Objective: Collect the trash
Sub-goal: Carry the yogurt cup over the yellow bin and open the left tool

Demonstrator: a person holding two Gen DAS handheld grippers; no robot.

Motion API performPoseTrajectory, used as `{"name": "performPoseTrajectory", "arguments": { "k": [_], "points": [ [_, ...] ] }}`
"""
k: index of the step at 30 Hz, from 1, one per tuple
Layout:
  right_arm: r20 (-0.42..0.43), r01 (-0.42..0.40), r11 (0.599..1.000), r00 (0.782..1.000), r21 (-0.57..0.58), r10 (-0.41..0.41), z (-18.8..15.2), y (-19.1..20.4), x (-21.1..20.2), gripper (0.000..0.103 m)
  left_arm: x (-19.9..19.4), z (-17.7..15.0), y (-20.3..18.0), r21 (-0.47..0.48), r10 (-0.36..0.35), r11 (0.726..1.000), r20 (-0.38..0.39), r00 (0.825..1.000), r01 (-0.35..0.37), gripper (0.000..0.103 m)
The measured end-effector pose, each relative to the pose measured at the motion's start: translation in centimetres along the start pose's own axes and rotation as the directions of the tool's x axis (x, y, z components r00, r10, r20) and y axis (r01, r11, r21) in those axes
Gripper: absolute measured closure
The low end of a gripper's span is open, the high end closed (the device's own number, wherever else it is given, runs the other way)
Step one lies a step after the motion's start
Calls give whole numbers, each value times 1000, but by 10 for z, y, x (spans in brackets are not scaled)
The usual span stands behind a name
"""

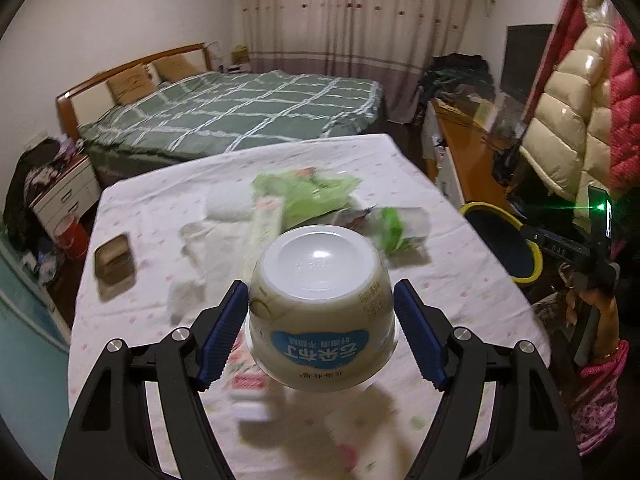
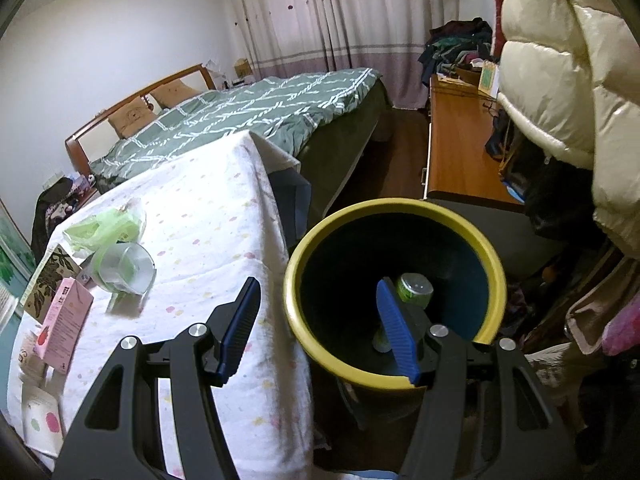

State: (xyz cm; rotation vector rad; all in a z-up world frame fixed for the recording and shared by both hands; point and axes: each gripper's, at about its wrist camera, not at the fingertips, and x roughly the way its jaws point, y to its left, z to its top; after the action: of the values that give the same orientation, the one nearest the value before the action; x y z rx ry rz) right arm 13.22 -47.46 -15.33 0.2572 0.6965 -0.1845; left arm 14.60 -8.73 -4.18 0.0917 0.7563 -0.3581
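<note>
My left gripper (image 1: 320,284) is shut on a white pudding cup (image 1: 320,280), held upside down above the table, its blue pads against the cup's sides. More trash lies beyond it on the cloth: a green plastic bag (image 1: 316,196), a crumpled tissue (image 1: 228,204) and a long carton (image 1: 266,220). My right gripper (image 2: 318,284) stands open over the near rim of the yellow-rimmed bin (image 2: 400,204). One finger is inside the bin and one is outside. A green can (image 2: 416,288) lies at the bin's bottom. The bin (image 1: 532,252) stands off the table's right edge.
A pink box (image 2: 66,320), a clear cup (image 2: 124,268) and a brown tin (image 1: 114,258) sit on the white spotted tablecloth (image 2: 208,208). A bed (image 1: 240,112) lies behind the table. A wooden desk (image 2: 460,140) and hanging puffy jackets (image 2: 560,80) crowd the right.
</note>
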Motion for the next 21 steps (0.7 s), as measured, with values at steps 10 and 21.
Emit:
{"name": "performPoseTrajectory", "arguments": {
  "k": [10, 21],
  "points": [
    [62, 42, 996, 997, 81, -47, 1, -56, -35, 46, 48, 65, -104, 185, -155, 970, -39, 987, 160, 29],
    [62, 98, 982, 992, 162, -109, -12, -111, -46, 45, 168, 101, -256, 295, -292, 885, -254, 922, 361, 29]
  ]
}}
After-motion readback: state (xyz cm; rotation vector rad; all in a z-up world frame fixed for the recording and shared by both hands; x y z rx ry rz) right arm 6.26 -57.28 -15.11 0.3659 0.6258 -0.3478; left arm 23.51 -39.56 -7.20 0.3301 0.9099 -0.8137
